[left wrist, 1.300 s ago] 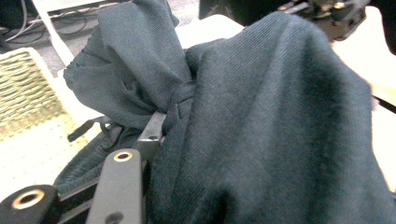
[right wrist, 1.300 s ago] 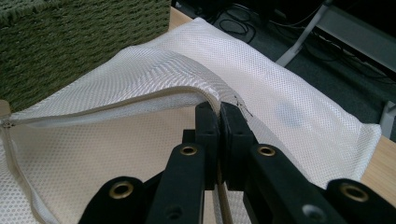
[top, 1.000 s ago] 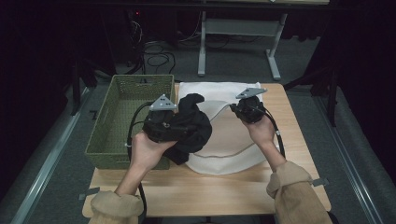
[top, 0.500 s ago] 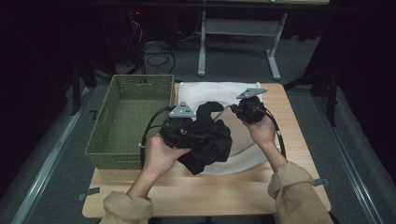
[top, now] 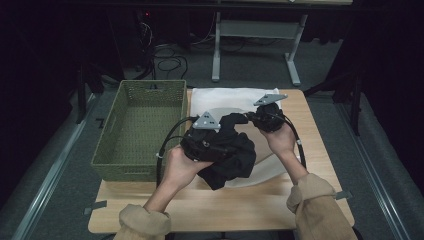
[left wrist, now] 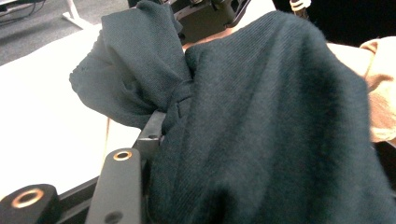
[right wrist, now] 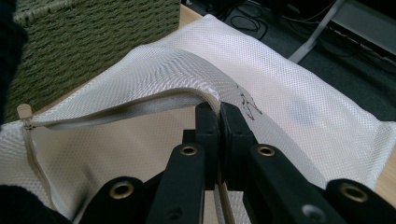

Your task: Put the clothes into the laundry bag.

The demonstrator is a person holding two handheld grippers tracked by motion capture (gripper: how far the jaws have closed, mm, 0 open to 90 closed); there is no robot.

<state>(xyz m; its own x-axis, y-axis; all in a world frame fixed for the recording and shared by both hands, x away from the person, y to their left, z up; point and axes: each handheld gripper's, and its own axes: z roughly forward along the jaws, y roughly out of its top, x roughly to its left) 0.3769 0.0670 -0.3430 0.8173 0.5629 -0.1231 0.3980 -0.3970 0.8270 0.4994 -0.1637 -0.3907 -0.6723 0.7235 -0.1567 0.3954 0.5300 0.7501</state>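
Note:
A black garment [top: 231, 156] hangs bunched from my left gripper [top: 226, 141], which is shut on it above the mouth of a white mesh bag [top: 220, 97]. In the left gripper view the dark cloth [left wrist: 261, 130] wraps over the jaws of that gripper [left wrist: 163, 128], hiding one of them. My right gripper [top: 253, 118] is shut on the bag's zipped rim and holds it up. The right gripper view shows its jaws [right wrist: 218, 116] pinching that rim [right wrist: 140, 105], so the mesh bag [right wrist: 289, 93] gapes toward the garment [right wrist: 18, 205].
A green woven basket [top: 150, 86] stands on the left of the wooden table [top: 210, 205], close beside the bag; its wall [right wrist: 93, 42] shows in the right gripper view. Table legs and cables lie on the floor beyond the far edge.
My left hand has carried the black garment rightward, from the basket's near corner to over the bag's opening. The right gripper has kept still on the bag's rim.

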